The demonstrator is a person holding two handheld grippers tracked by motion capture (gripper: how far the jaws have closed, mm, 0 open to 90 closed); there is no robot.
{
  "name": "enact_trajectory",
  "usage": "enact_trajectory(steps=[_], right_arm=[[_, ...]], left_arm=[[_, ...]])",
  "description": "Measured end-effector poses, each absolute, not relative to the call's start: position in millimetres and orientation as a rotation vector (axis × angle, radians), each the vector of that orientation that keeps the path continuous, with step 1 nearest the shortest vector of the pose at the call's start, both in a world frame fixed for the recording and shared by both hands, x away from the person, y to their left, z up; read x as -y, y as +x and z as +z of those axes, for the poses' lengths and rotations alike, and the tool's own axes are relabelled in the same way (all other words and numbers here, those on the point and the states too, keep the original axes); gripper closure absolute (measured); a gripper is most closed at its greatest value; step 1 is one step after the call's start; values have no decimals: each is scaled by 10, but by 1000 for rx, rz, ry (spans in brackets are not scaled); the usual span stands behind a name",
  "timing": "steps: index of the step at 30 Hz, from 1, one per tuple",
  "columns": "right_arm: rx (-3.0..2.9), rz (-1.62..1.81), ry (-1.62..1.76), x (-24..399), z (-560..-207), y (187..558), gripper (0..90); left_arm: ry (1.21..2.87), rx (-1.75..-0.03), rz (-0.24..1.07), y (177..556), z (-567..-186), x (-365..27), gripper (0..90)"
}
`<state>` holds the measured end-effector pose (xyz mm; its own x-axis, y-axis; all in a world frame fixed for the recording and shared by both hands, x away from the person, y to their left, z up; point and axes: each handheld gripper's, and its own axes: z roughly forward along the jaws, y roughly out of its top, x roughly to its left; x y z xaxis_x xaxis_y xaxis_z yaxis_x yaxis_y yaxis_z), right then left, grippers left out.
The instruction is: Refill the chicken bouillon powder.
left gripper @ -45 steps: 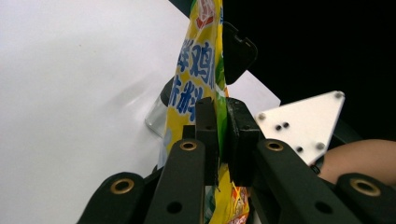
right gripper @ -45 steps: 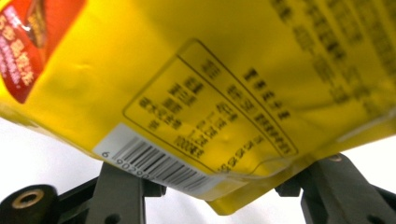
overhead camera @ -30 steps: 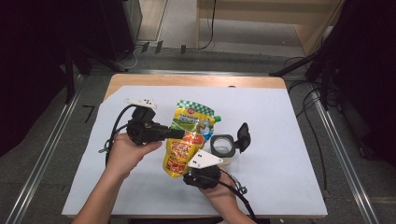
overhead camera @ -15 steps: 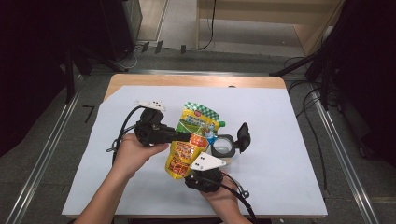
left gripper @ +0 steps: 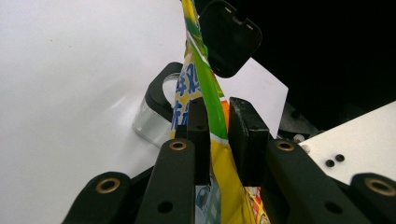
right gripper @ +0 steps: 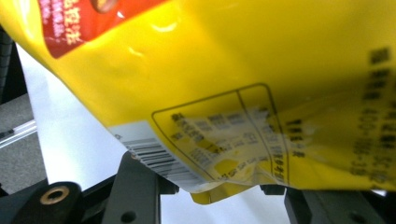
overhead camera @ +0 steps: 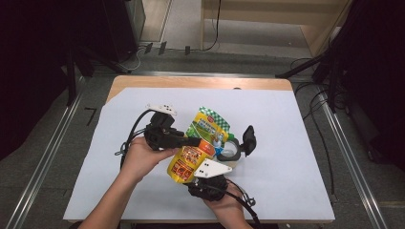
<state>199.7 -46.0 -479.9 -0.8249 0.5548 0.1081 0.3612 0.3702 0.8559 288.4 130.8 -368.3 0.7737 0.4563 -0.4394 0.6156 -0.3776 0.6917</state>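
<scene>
A white sheet (overhead camera: 296, 143) covers most of a wooden table (overhead camera: 200, 82), whose bare top shows as a strip along the far edge. Grey floor surrounds it, with metal rails (overhead camera: 45, 157) running down both sides, dark cables (overhead camera: 315, 114) trailing off to the right, black equipment in the shadows at the left and a pale wooden cabinet (overhead camera: 267, 12) at the back.

Near the middle of the sheet, the left gripper (left gripper: 215, 135) is held in the person's left hand (overhead camera: 138, 157), its jaws clamped on a yellow and green pouch (overhead camera: 198, 143) that stands on edge between them. Just beyond its jaws lies a clear glass jar (left gripper: 154, 116) on its side, with a black collar and a black hinged lid (left gripper: 229, 37) swung open above it.

The right gripper (overhead camera: 207, 183), held in the right hand (overhead camera: 224, 202) at the near edge of the table, sits under the pouch's lower end. In the right gripper view the pouch's yellow back with barcode (right gripper: 154, 156) hangs right over the jaws, which stand apart with its bottom corner between them; I cannot tell whether they touch it.
</scene>
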Motion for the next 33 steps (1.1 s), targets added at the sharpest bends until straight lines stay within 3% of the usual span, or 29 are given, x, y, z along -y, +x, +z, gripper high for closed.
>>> enact_trajectory(steps=[33], right_arm=[[-2520, 1583, 877, 416, -4632, 1964, 603]], left_arm=[[2042, -831, -172, 2855, -3768, -1180, 692]])
